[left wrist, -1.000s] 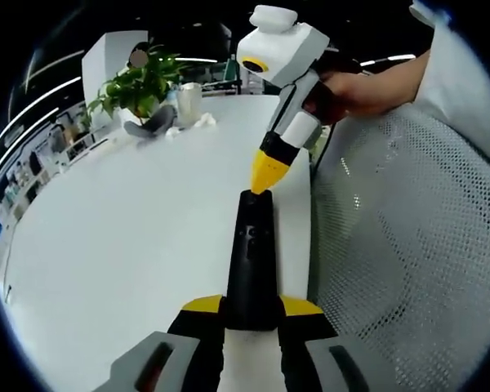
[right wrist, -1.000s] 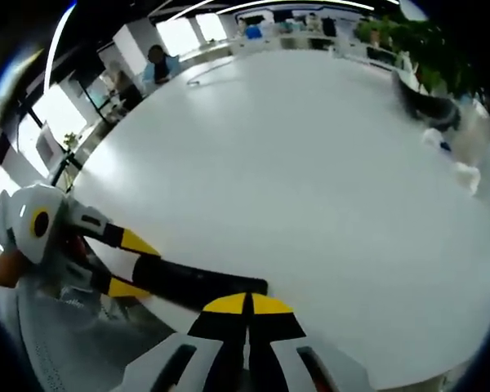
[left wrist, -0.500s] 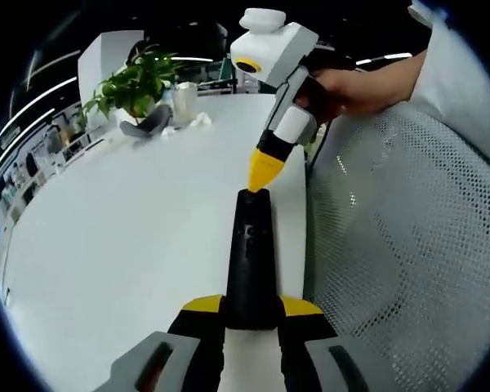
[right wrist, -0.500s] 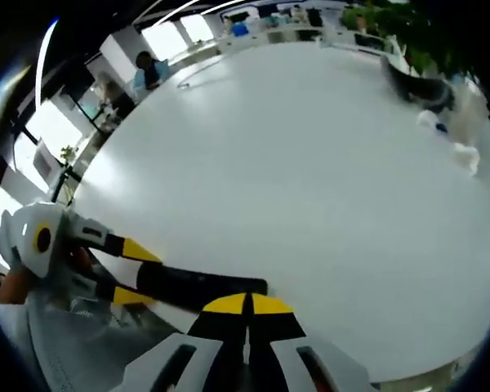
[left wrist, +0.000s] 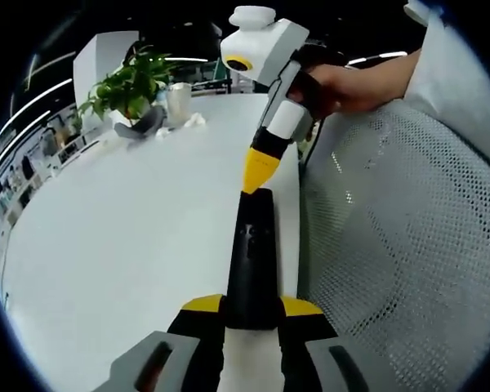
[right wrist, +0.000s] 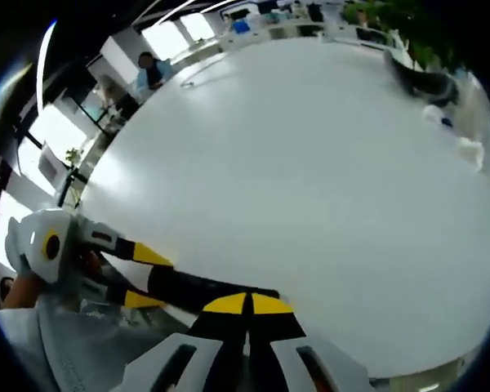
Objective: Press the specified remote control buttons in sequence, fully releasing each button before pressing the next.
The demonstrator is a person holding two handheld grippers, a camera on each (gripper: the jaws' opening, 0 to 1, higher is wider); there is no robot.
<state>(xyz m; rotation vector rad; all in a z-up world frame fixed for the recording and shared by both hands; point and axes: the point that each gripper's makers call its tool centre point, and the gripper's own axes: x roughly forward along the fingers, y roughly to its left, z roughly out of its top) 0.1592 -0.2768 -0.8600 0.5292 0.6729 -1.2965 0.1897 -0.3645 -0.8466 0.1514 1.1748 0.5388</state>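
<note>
In the left gripper view, the left gripper [left wrist: 251, 309] clamps the near end of the black remote [left wrist: 251, 253] between its yellow-tipped jaws. The remote runs from the jaws straight toward 12 o'clock, over the edge of the white table [left wrist: 122, 245]. At its far end the right gripper [left wrist: 258, 171] comes down from 1 o'clock, jaws pressed together into one yellow point that sits on or just above the remote's top end; contact cannot be told. A hand [left wrist: 339, 82] at 1 o'clock holds that gripper's grey body. A white mesh chair back [left wrist: 392, 245] fills the side from 2 to 5 o'clock, just beside the table edge. Far off at 11 o'clock stand a plant [left wrist: 126, 86], a dark dish [left wrist: 139, 126], a cup [left wrist: 178, 102] and some crumpled tissue [left wrist: 194, 121].

The right gripper view looks the other way. The right gripper [right wrist: 247, 304] has its jaws closed on nothing, yellow tips meeting at 6 o'clock, directly over the remote [right wrist: 204, 287], which lies as a dark bar running off toward 9 o'clock. There the left gripper [right wrist: 147, 278] grips it between two yellow tips, one on each side, with its white body and a hand behind at 8 o'clock. This view gives the wide table [right wrist: 310, 180] spreading toward 12 o'clock, a seated person [right wrist: 151, 69] at 11 o'clock beyond its far edge, and the dish [right wrist: 425, 82] and tissue [right wrist: 465, 151] at 2 o'clock. The remote's buttons face up toward this camera, but they are too dark to make out.
</note>
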